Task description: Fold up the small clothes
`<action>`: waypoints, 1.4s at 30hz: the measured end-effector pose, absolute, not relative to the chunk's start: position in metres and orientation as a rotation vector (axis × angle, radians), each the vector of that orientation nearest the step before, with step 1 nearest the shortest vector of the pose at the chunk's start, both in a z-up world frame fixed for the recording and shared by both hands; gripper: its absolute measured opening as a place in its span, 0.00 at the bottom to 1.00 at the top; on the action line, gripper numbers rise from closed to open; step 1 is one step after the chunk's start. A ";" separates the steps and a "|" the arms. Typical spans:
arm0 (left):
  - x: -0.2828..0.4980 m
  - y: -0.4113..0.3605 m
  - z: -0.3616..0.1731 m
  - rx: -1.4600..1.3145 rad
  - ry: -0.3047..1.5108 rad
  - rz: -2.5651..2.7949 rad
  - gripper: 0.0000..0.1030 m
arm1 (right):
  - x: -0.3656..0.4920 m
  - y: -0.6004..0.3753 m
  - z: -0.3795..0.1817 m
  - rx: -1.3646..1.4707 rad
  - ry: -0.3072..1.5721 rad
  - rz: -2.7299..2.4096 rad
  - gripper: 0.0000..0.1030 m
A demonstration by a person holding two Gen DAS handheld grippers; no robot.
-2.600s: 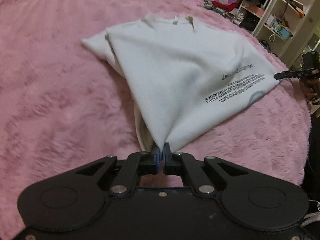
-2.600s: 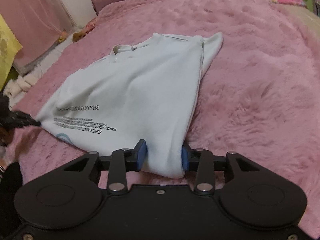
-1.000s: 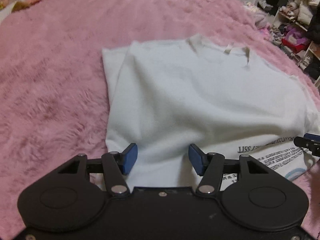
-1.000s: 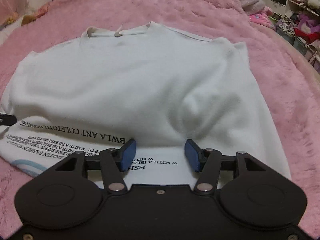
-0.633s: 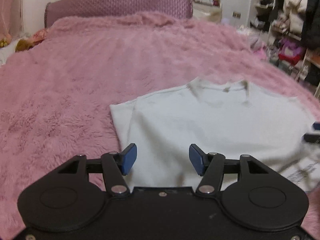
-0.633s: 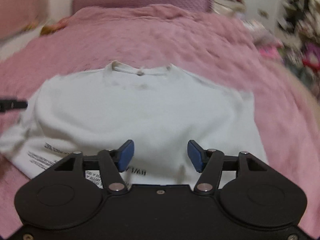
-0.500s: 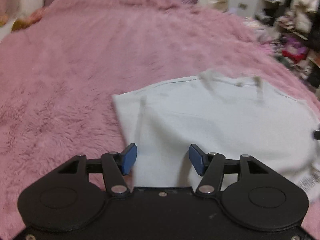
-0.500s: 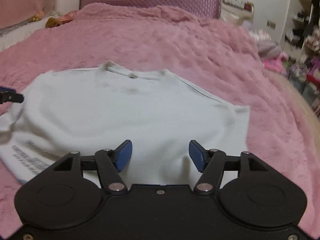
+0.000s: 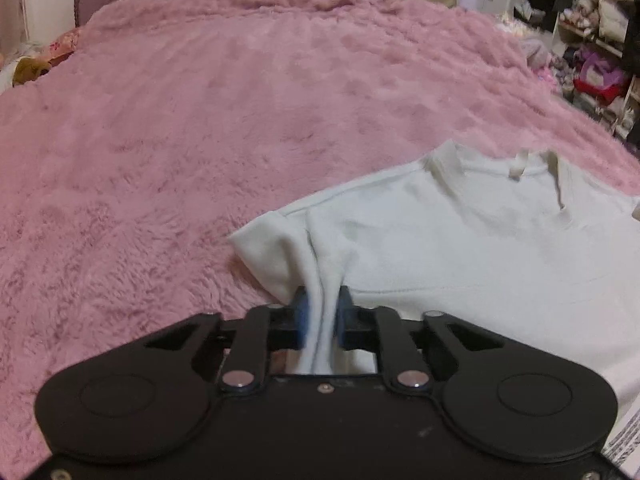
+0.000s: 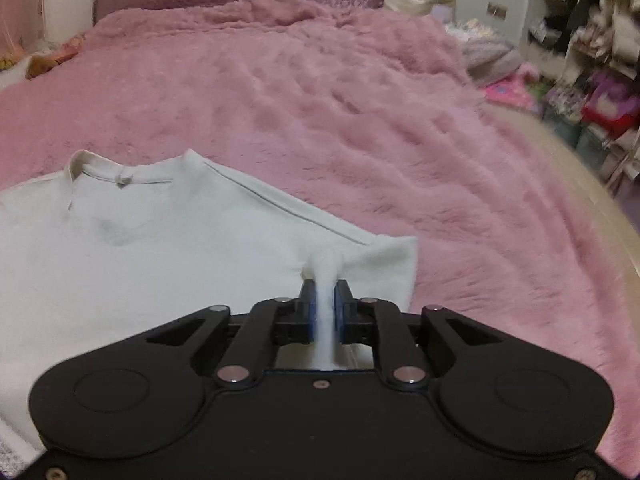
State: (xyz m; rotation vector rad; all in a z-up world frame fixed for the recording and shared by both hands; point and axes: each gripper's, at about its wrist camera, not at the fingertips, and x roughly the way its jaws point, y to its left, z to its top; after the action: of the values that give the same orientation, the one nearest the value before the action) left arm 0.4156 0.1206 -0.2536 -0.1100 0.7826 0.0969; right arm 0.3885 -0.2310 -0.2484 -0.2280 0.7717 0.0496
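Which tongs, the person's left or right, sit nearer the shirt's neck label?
Too close to call. The left tongs pinch the white shirt near its left sleeve; the right tongs pinch near the right sleeve. The neck label lies between them, farther up.

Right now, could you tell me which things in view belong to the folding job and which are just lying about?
Part of the job:
- white T-shirt
- left gripper, shut on its fabric
- right gripper, shut on its fabric
- pink blanket underneath

Just lying about:
- cluttered shelves
- grey bundle beside the bed
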 end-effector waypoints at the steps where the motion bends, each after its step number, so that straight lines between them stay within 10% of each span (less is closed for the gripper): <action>1: 0.414 0.123 -0.251 -0.128 0.767 0.103 0.09 | 0.385 -0.232 -0.246 -0.221 0.747 0.053 0.05; 8: 0.416 0.118 -0.258 -0.101 0.720 0.164 0.14 | 0.370 -0.225 -0.231 -0.246 0.549 -0.024 0.04; 10: 0.420 0.122 -0.268 -0.117 0.748 0.182 0.24 | 0.380 -0.226 -0.241 -0.241 0.573 -0.044 0.04; 12: 0.417 0.126 -0.269 -0.117 0.754 0.236 0.58 | 0.394 -0.227 -0.256 -0.243 0.648 -0.049 0.06; 19: 0.392 0.133 -0.237 -0.130 0.753 0.295 0.57 | 0.386 -0.230 -0.234 -0.225 0.613 -0.118 0.46; 22: 0.375 0.116 -0.219 -0.085 0.752 0.339 0.57 | 0.362 -0.217 -0.211 -0.238 0.621 -0.115 0.26; 42: 0.285 0.091 -0.208 -0.170 0.722 0.289 0.58 | 0.261 -0.068 -0.276 -0.341 0.568 0.077 0.26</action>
State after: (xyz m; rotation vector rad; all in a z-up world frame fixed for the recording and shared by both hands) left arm 0.2850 0.0906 -0.2081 -0.1703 0.7222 0.2886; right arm 0.2615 -0.0677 -0.2757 -0.3414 0.5680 0.0767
